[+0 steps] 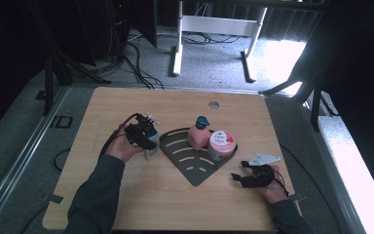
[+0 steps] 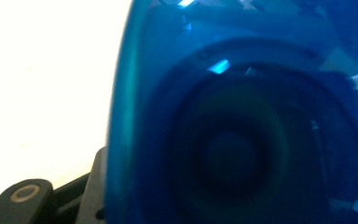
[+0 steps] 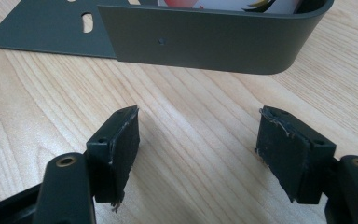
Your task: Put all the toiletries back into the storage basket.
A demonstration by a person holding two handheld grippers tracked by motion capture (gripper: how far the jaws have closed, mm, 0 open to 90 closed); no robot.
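My left gripper point(image 1: 147, 143) is at the table's left-centre, shut on a small pale container with a blue top point(image 1: 151, 151) that stands just left of a dark grey corner tray point(image 1: 195, 170). In the left gripper view, the blue translucent top point(image 2: 242, 116) sits right against the lens, with one black finger point(image 2: 25, 200) at the bottom left. The tray holds a pink bottle with a blue cap point(image 1: 197, 134) and a round jar with a pink and white lid point(image 1: 221, 144). My right gripper point(image 1: 238, 169) point(image 3: 198, 149) rests open on the wood, facing the tray's curved wall point(image 3: 205, 42).
The wooden table point(image 1: 126, 195) has a small round hole point(image 1: 214, 104) near its far edge. Beyond it on the floor are cables point(image 1: 136, 63) and white desk legs point(image 1: 176, 53).
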